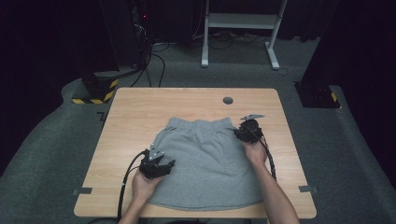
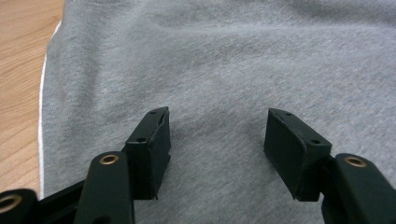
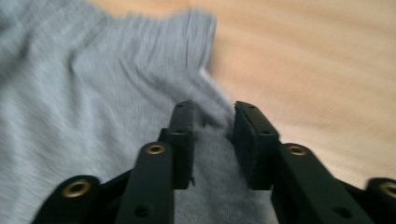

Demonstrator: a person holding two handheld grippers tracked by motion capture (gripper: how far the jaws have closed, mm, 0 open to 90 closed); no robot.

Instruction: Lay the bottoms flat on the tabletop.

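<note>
The grey shorts [image 1: 205, 158] are spread flat on the counter [image 1: 135, 112], waistband far — the right gripper [image 3: 212, 140], jaws narrow, is pinching the waistband's corner, while the left gripper [image 2: 215, 135] is held wide open above the near fabric.

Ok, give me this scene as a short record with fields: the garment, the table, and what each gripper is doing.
garment: grey shorts lying flat, waistband toward the far edge
surface: wooden table
left gripper: jaws apart over the shorts' left side, nothing between them
right gripper: at the right end of the waistband, jaws narrowly apart with a fold of grey cloth between them; grip uncertain, the view is blurred
</note>
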